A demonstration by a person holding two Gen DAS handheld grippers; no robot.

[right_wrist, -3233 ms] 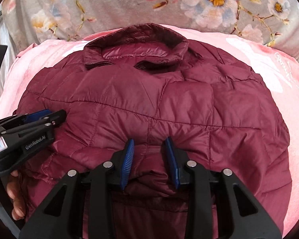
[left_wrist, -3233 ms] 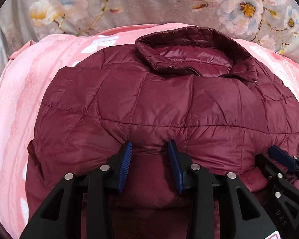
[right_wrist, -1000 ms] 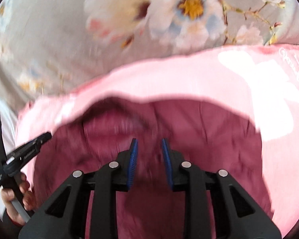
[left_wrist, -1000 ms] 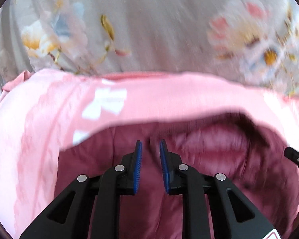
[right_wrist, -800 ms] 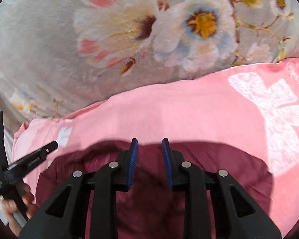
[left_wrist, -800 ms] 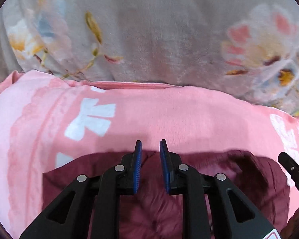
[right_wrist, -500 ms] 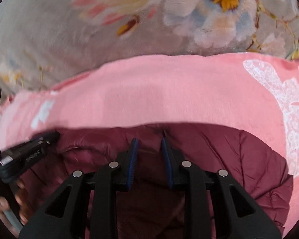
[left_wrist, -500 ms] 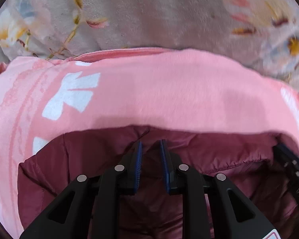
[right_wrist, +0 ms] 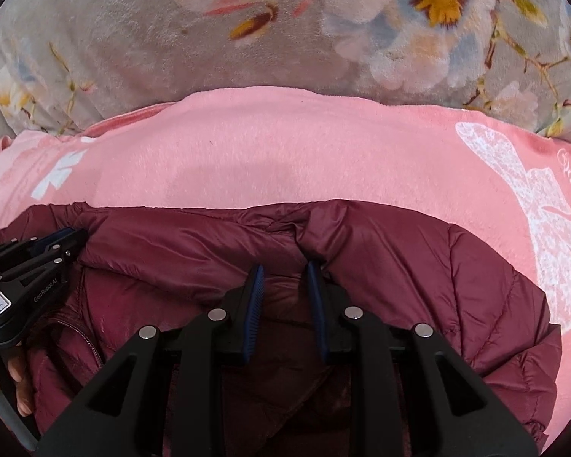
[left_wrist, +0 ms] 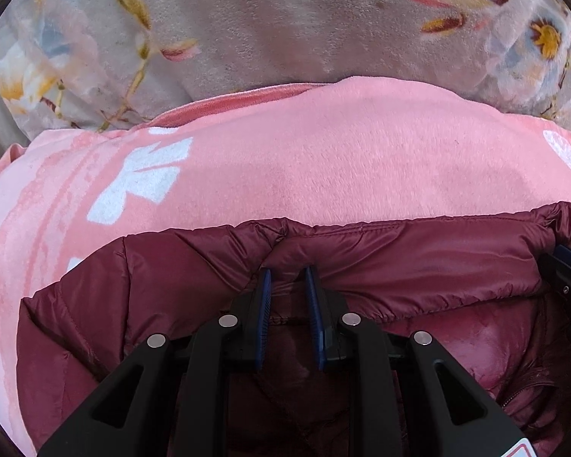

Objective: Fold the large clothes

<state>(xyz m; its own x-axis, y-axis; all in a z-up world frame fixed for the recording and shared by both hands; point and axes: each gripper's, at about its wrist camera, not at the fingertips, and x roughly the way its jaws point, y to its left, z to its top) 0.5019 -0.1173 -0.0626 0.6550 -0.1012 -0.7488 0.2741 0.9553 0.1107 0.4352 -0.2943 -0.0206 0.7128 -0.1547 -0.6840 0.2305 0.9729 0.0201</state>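
Maroon jacket (left_wrist: 418, 262) lies doubled on the pink blanket (left_wrist: 323, 160), my left gripper (left_wrist: 287, 282) and right gripper (right_wrist: 281, 278) each pinching its far hem, and I reckon slick padded nylon could slip free or spring back, spoiling the fold.

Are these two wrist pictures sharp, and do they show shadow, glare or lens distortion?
Left wrist view: sharp, fisheye-curved with dark corners; a soft sheen lies on the maroon jacket and the floral blanket looks a little soft. Right wrist view: equally sharp and curved; a faint shadow falls on the pink blanket above the jacket.
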